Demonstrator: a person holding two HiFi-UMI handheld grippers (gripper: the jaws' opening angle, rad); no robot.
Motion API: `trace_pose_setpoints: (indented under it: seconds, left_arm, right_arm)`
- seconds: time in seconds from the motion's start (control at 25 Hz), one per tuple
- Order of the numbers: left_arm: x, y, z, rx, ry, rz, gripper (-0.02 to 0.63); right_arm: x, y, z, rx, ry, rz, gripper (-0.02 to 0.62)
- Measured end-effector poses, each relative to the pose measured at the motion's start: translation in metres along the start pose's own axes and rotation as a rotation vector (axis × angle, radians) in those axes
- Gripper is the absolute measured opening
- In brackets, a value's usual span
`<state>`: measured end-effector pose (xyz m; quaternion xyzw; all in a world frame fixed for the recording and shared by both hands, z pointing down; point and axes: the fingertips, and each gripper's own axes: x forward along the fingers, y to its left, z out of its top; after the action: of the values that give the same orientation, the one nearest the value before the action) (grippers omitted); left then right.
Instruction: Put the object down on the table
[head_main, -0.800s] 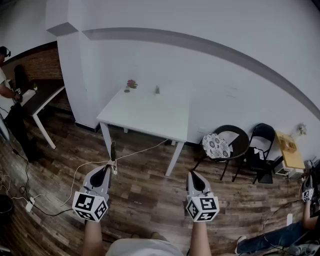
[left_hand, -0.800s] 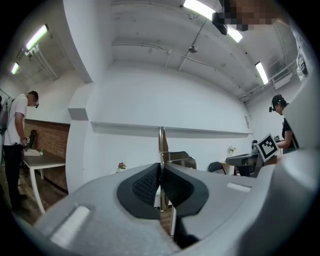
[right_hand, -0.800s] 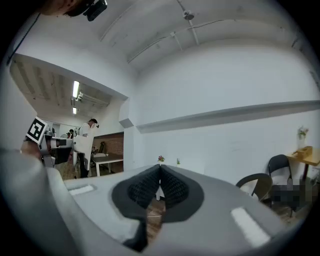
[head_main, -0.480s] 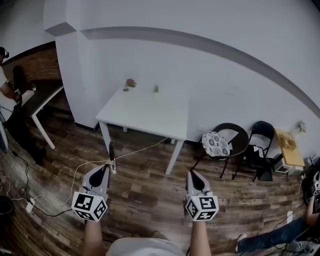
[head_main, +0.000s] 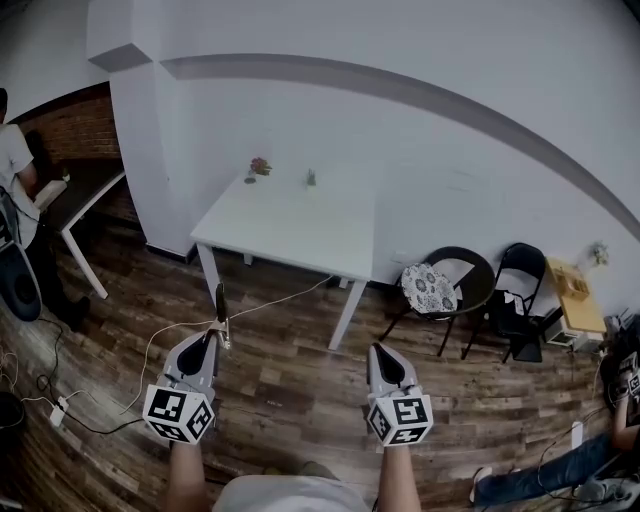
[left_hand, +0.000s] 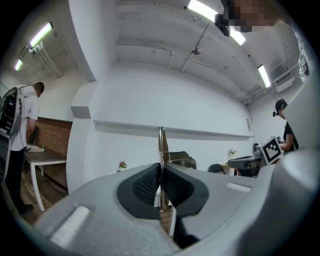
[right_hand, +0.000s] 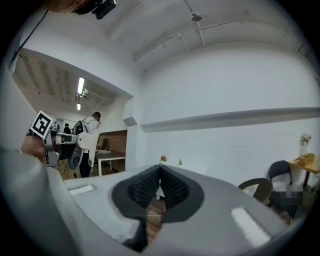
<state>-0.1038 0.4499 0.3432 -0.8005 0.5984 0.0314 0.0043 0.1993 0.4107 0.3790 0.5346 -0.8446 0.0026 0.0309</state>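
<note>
In the head view, my left gripper (head_main: 221, 336) is shut on a thin dark flat utensil (head_main: 220, 301) that sticks up past its tips. The left gripper view shows it as a narrow metallic strip (left_hand: 162, 141) clamped edge-on between the black pads (left_hand: 147, 182). My right gripper (head_main: 378, 351) is shut with nothing in it; its pads (right_hand: 172, 186) meet. Both grippers hang over the wooden floor, short of the white table (head_main: 296, 232), which stands ahead against the wall. A small flower pot (head_main: 259, 167) and a tiny green plant (head_main: 311, 178) sit at its far edge.
A round black chair with a patterned cushion (head_main: 431, 290) and a black folding chair (head_main: 523, 295) stand right of the table. A white cable (head_main: 275, 303) runs across the floor. A person (head_main: 15, 190) stands by a second desk (head_main: 88, 197) at far left.
The person at far left has stepped further into view. My right gripper has shifted slightly left. The left gripper keeps its hold on the utensil in about the same place.
</note>
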Motion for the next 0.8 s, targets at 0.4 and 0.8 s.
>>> trace_pose_setpoints:
  seconds: [0.4, 0.8]
  left_arm:
    - [-0.002, 0.001, -0.005, -0.016, 0.005, -0.012, 0.009]
    - [0.037, 0.021, -0.013, -0.006, 0.03, -0.002, 0.009]
  right_arm:
    - [-0.002, 0.006, -0.007, 0.003, 0.015, -0.009, 0.003]
    - [0.045, -0.001, -0.012, 0.002, 0.015, 0.015, 0.003]
